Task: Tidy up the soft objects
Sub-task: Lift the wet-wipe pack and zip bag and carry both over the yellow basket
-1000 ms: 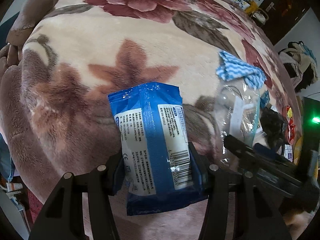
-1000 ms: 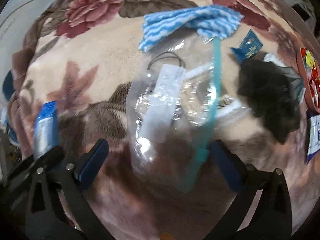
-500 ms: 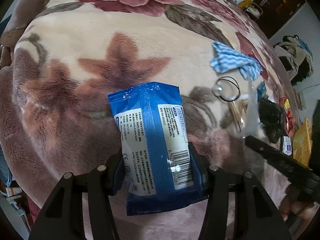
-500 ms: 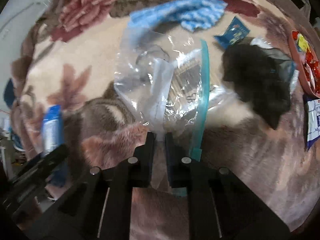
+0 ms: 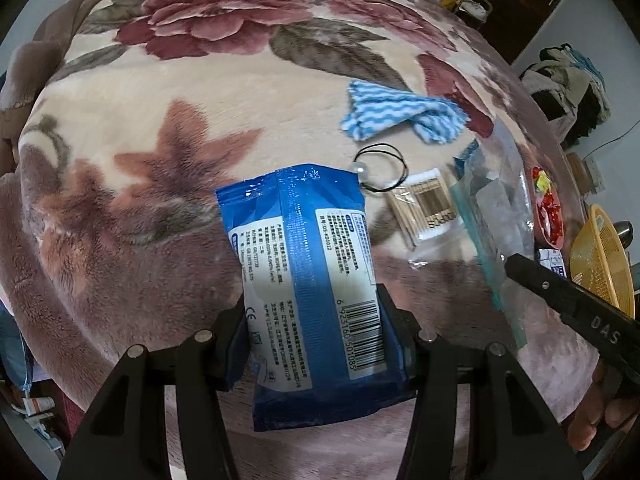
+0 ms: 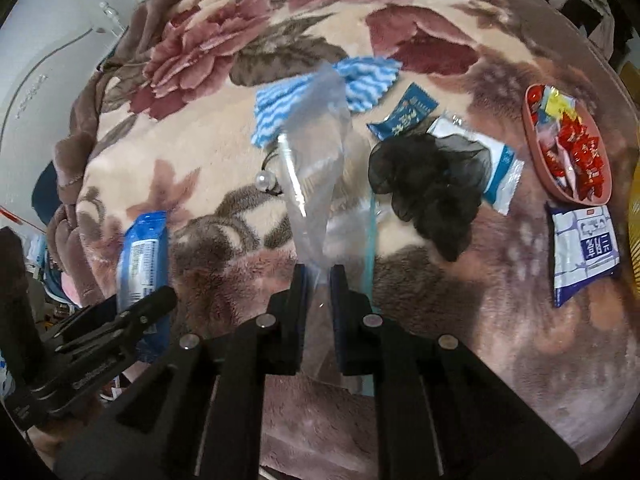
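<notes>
- We see the left gripper (image 5: 316, 332) clamped on a blue wet-wipe pack (image 5: 308, 280): its 2 pads press the pack's 2 sides near the lower end, and the pack stands up between them, barcode side facing the camera, above the floral blanket (image 5: 200, 120).
- We see the right gripper (image 6: 318, 280) nearly closed, its 2 pads pinching the edge of a clear zip bag (image 6: 316, 168) with a teal seal strip; the bag hangs lifted off the blanket.
- On the blanket past the bag lie a blue-and-white striped cloth (image 5: 400, 114), a black hair tie with a pearl bead (image 5: 380, 168) and a packet of cotton swabs (image 5: 424, 204).
- To the right of the bag we find a black mesh scrunchie (image 6: 428, 184) resting on a white-and-blue sachet (image 6: 500, 172), with a small blue sachet (image 6: 404, 114) just beside it.
- Further right sit a pink dish of red sweets (image 6: 568, 144), a blue-and-white packet (image 6: 584, 248) and, in the left view, a yellow basket (image 5: 600, 256).
</notes>
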A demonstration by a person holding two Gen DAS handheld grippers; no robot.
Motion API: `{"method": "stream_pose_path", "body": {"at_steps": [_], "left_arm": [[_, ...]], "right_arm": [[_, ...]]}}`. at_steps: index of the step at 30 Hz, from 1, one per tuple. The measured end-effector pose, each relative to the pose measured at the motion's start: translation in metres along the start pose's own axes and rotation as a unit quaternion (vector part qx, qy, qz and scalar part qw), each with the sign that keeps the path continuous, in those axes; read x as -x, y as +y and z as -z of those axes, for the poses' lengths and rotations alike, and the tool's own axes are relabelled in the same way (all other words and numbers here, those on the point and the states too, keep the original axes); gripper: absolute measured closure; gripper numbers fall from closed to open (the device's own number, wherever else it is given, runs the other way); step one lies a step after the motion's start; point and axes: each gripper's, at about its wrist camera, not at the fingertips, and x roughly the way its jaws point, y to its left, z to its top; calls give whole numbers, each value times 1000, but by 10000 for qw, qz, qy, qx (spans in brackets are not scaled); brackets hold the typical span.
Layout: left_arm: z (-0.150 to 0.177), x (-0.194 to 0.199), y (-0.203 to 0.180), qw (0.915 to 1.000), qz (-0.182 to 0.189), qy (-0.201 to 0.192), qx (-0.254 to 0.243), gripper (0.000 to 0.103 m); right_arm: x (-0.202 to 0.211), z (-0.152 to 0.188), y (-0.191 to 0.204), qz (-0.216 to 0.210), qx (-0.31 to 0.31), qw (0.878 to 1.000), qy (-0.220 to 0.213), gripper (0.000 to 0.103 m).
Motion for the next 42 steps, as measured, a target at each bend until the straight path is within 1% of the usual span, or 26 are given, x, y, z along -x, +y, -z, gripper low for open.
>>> {"method": "stream_pose_path", "body": {"at_steps": [12,25,36,42], "left_arm": [[-1,16,-39,9995,27,-132,-298,47],[1,35,-85,9973,98,-243,-680,47],[-1,46,-130,9942,235,-240,-1025,47],[-7,54,-160,9921,389,-257,-1165,47]], "right_arm": [[45,2,-15,-174,-12,9989,-439,91],[91,10,-38,-222,-121,9960,-852,91],[128,14,-63,-133,-292,9926,-1170,91],[146,11,-83,-36,-410,9903,-1329,91]]}}
